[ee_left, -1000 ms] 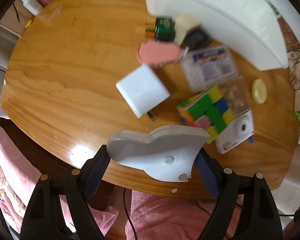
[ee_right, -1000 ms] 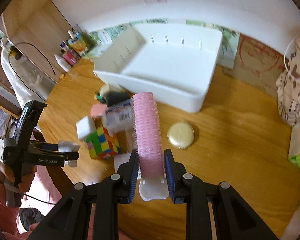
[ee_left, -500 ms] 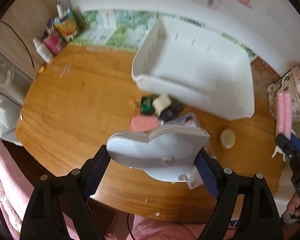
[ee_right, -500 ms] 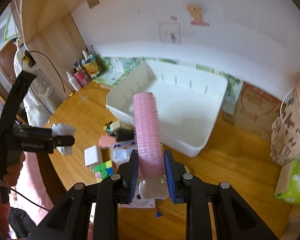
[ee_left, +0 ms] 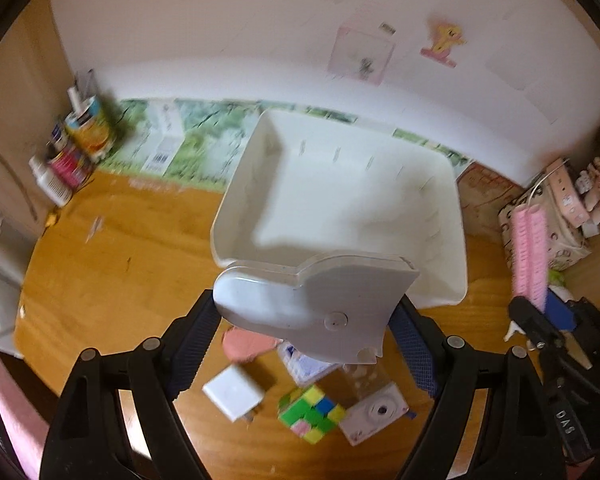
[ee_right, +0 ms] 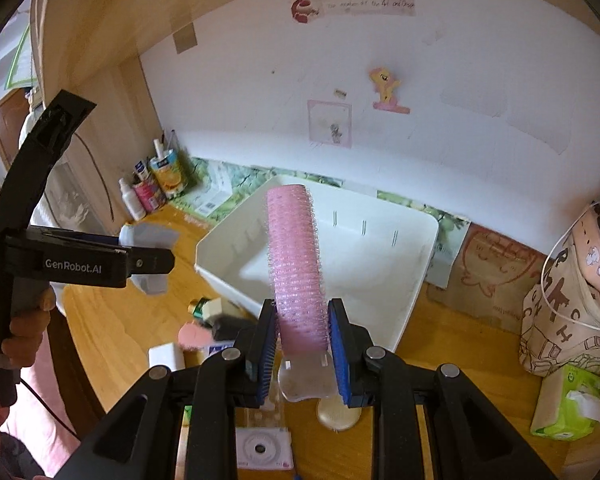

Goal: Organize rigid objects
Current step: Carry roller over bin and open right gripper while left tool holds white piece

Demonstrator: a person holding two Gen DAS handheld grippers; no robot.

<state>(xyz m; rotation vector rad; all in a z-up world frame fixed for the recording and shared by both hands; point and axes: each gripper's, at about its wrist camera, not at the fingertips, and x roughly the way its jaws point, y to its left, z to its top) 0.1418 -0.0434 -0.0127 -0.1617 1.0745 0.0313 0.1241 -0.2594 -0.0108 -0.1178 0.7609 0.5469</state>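
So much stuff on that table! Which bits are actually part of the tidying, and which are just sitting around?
Part of the job:
- white bin
- pink hair roller, clamped in the right gripper
- white plastic piece, clamped in the left gripper
- colour cube, white charger, toy camera

Just lying about:
- bottles
- tissue pack
- patterned bag

My right gripper [ee_right: 302, 344] clamps a pink hair roller [ee_right: 296, 264] upright before the white bin [ee_right: 416, 300]; my left gripper [ee_right: 150, 258] holds a white plastic piece [ee_right: 150, 236].
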